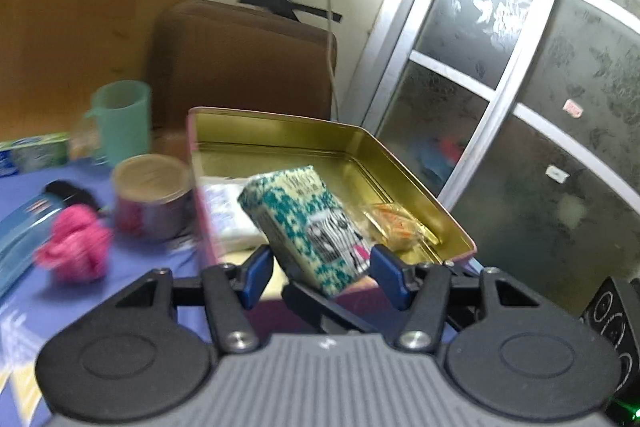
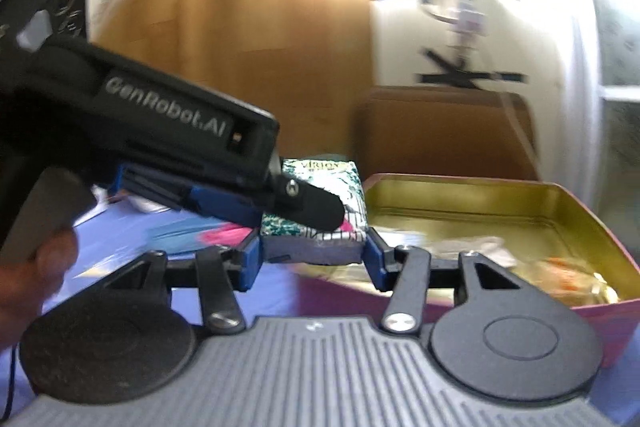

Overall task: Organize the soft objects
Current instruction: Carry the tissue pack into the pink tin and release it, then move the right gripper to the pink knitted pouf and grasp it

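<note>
Two grippers [image 1: 322, 269] [image 2: 312, 253] pinch our teal-patterned soft tissue pack [image 1: 308, 227] above the gold-lined tin's [image 1: 420, 183] near edge; uneven release could drop it outside.

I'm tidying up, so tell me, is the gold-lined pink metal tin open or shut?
Open. The tin has no lid on, and its gold inside and contents show.
</note>
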A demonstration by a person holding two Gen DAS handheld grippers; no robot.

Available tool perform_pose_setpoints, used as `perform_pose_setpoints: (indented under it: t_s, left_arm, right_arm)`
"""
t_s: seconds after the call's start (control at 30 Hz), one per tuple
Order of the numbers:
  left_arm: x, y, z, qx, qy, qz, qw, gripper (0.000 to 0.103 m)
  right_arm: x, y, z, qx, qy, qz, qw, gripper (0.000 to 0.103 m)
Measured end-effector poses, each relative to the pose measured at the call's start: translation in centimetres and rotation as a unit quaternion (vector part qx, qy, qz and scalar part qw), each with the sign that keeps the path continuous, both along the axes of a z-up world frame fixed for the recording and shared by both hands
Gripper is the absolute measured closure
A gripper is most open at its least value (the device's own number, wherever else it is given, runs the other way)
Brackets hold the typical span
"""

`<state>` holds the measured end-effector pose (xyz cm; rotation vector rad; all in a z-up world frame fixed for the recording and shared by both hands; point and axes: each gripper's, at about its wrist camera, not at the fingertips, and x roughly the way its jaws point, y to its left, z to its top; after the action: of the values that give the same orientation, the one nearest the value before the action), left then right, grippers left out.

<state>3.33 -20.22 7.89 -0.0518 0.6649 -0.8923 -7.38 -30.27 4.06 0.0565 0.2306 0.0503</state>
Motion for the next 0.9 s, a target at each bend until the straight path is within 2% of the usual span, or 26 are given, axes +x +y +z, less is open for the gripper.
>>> perform_pose_setpoints:
  t_s: [0.1,0.17,0.23,0.37,0.5,0.6,0.67,0.73,0.83,0.9]
  left_arm:
    - [1.0,-2.5,-0.9,0.021,0.005,0.012,0.9997,0.045]
    - [1.1,-2.2,-1.4,0.017,0.013,0.017,0.9996,0.045]
    - [0.7,-1.0,-1.5,0.008,0.014,0.012,0.9998,0.046]
    - [-0.6,4.0,-1.4,-0.009,-0.001,0.03,0.9995,0.041]
    - [-1.1,10.6,-2.1,-0.016,-0.017,0.098,0.9949,0.039]
    - [-0.7,16.0,-3.3,0.007,-0.03,0.184,0.9824,0.038]
    - [-0.2,19.3,-4.3,0.029,-0.03,0.243,0.9692,0.038]
    - [0.4,22.4,-5.4,0.032,-0.019,0.288,0.9569,0.038]
    - [1.3,25.6,-7.1,0.015,0.007,0.325,0.9454,0.038]
    - [1.3,26.0,-8.2,0.012,0.017,0.331,0.9434,0.038]
  right_arm:
    - [3.0,-2.2,-1.0,-0.005,0.029,-0.054,0.998,0.042]
    - [3.9,-3.3,-1.7,0.001,0.05,-0.077,0.996,0.042]
    - [3.2,-4.3,-2.0,0.032,0.044,-0.076,0.996,0.041]
    - [1.8,-4.5,-2.0,0.046,0.023,-0.081,0.995,0.041]
    - [1.3,-3.4,-1.4,0.062,0.014,-0.058,0.996,0.041]
    - [2.1,-1.5,-0.5,0.056,0.013,-0.013,0.998,0.041]
    - [2.6,0.7,0.0,0.041,0.016,0.024,0.999,0.042]
    - [3.5,3.0,0.2,0.024,0.022,0.062,0.998,0.042]
    - [5.9,6.4,-0.1,0.001,0.046,0.101,0.994,0.041]
    - [8.2,8.1,-0.7,-0.002,0.069,0.105,0.992,0.041]
